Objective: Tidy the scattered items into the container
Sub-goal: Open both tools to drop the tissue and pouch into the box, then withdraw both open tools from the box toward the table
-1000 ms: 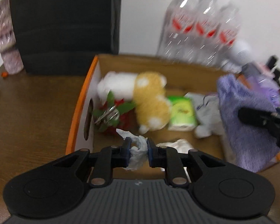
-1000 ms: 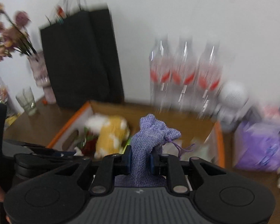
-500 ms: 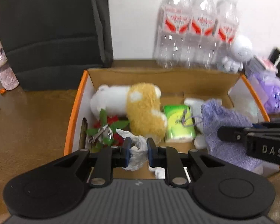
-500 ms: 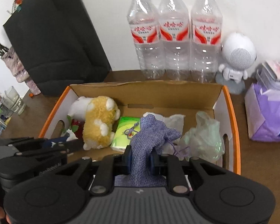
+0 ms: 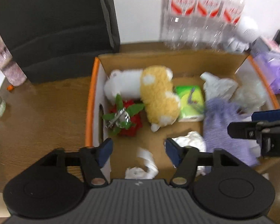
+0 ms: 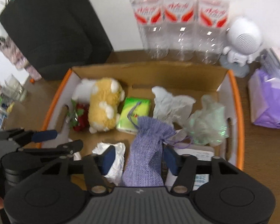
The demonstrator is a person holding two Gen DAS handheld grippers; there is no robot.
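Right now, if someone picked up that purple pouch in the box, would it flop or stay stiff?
The purple pouch would probably flop: its woven cloth sags and creases, and the drawstring neck bends sideways. It looks light, since it slumps loosely with no firm bulge. The coarse weave likely grips rather than slips.

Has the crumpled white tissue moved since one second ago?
Yes. The crumpled white tissue has left the opening left gripper and dropped toward the cardboard box floor.

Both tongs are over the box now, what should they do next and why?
Probably lift both straight up and clear. The left tongs are opening with the crumpled tissue loose below them, and the right tongs are opening around the purple pouch, both inside the box.
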